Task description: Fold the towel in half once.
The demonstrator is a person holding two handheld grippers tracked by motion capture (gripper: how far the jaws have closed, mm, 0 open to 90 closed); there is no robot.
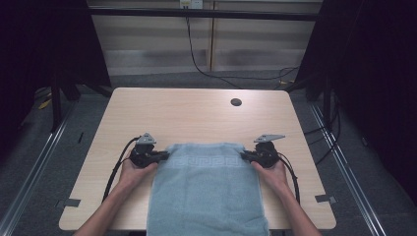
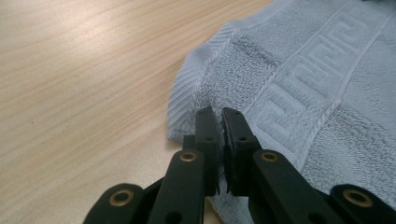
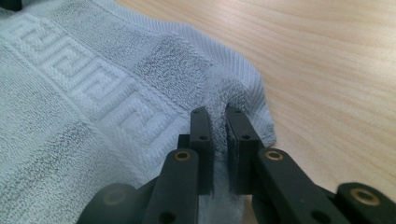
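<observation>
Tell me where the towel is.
In the high view the towel lies on the table's near middle, overhanging its front edge, between the left gripper and right gripper.

Your towel (image 1: 206, 189) is pale blue terry with a woven key-pattern band near its far end. It lies flat at the middle of the desk's near edge, overhanging it, with both far corners bunched and slightly raised.

My bare forearms rise from the bottom of the high view, angling slightly inward. My left hand (image 1: 132, 171) holds the black two-jaw left gripper (image 1: 164, 155) at centre-left, jaws pointing right and pinched nearly together. My right hand (image 1: 273, 172) mirrors it, the black right gripper (image 1: 244, 156) pointing left, jaws likewise clamped.
</observation>
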